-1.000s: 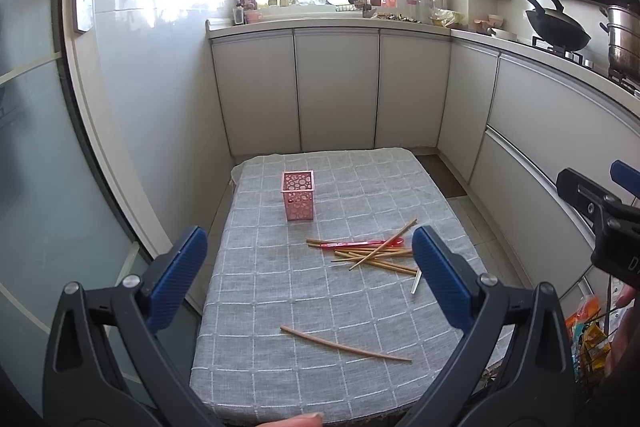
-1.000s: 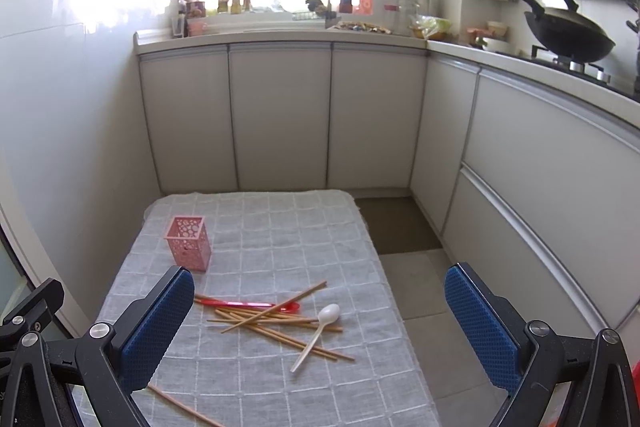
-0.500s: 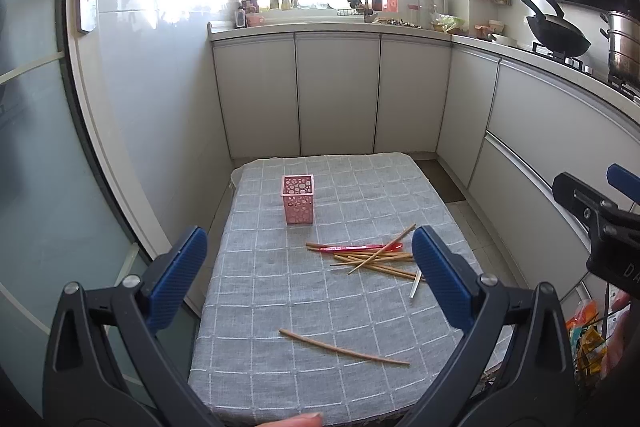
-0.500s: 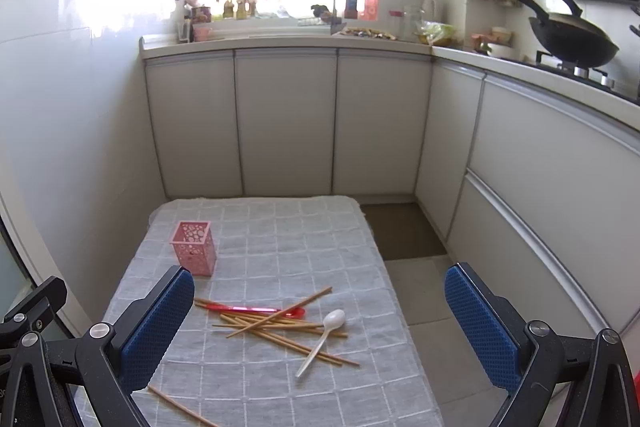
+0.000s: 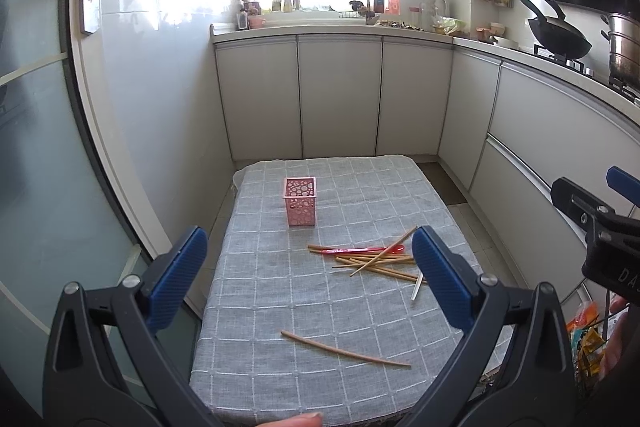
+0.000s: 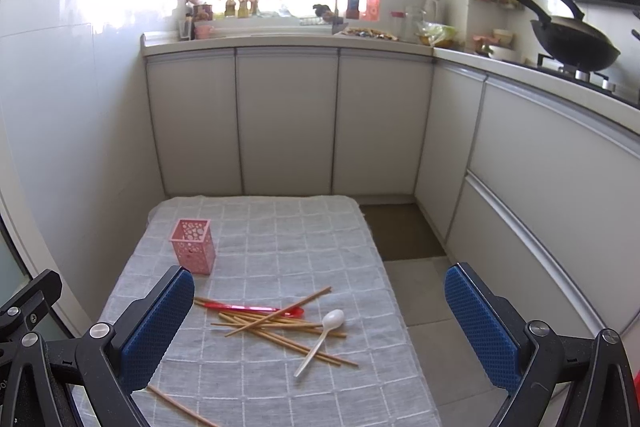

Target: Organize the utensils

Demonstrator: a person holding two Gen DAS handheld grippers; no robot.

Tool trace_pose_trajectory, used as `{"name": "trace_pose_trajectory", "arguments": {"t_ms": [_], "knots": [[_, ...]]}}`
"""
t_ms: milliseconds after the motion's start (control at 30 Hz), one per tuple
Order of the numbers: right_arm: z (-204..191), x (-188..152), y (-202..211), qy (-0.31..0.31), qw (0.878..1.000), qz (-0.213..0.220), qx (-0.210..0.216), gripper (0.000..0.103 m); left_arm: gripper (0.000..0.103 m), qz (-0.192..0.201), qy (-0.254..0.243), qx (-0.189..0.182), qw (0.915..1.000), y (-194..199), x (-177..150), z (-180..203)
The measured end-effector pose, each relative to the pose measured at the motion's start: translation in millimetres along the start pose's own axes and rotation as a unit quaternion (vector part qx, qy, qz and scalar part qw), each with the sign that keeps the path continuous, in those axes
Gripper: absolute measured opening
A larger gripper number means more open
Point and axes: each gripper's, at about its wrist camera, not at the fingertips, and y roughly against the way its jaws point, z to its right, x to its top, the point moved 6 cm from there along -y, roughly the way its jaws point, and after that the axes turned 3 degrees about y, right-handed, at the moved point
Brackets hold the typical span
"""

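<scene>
A pink perforated holder point(image 5: 301, 202) point(image 6: 193, 246) stands upright on a table with a grey checked cloth point(image 5: 280, 287) point(image 6: 280, 227). To its right lies a pile of wooden chopsticks point(image 5: 380, 261) point(image 6: 276, 325) with a red spoon point(image 5: 362, 249) point(image 6: 248, 307) across it and a white spoon point(image 6: 322, 337) beside it. A single chopstick point(image 5: 346, 349) lies apart near the front edge. My left gripper point(image 5: 312, 281) is open and empty above the front of the table. My right gripper point(image 6: 320, 331) is open and empty above the right side.
White kitchen cabinets point(image 5: 340, 95) with a sink and tap stand behind the table. A counter with a wok point(image 6: 572, 43) runs along the right. A glass door point(image 5: 40, 147) is at the left. Tiled floor point(image 6: 416, 291) lies right of the table.
Both grippers have drawn back and tilted up a little, so the table and utensils sit lower in both views. Nothing on the table has moved.
</scene>
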Motion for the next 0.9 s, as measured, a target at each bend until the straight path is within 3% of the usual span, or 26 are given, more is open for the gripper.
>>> {"name": "trace_pose_trajectory", "arguments": {"t_ms": [900], "knots": [[1.9, -1.0, -0.9, 0.001, 1.0, -0.002, -0.002, 0.103, 0.102, 0.001, 0.002, 0.003, 1.0, -1.3, 1.6, -2.9]]}}
